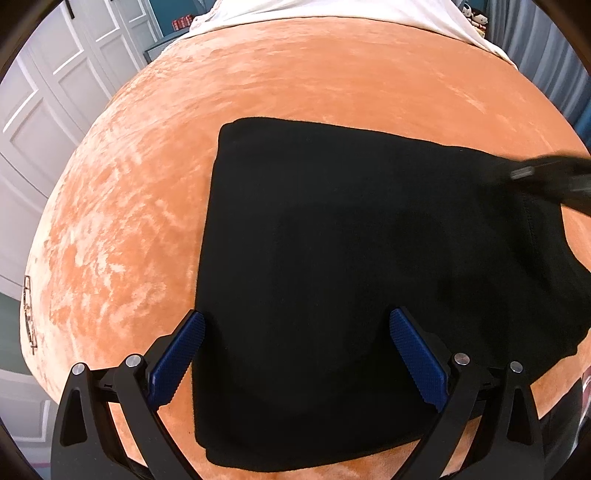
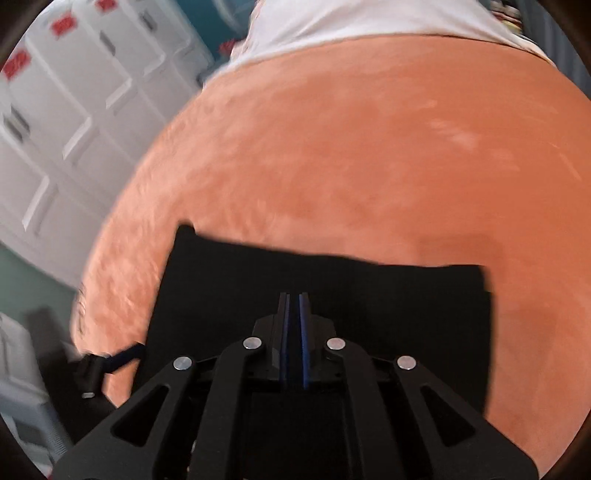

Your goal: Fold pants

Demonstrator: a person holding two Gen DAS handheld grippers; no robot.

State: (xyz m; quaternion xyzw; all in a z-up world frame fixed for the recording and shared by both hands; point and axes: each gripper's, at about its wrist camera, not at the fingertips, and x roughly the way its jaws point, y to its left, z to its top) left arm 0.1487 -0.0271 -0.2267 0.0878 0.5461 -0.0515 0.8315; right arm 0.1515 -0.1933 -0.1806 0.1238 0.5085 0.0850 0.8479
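Closest in, the left gripper hangs over the near part of the black pants, its blue-padded fingers spread wide apart and holding nothing. The pants lie folded into a flat dark block on the orange blanket, with a looser flap spilling off to the right. Over on the right wrist view, the right gripper has its fingers drawn nearly together, only a thin dark slit between the blue pads; whether cloth is pinched there cannot be told against the black fabric below. Farther back, a white sheet covers the bed's far end, and white cabinet doors stand at left.
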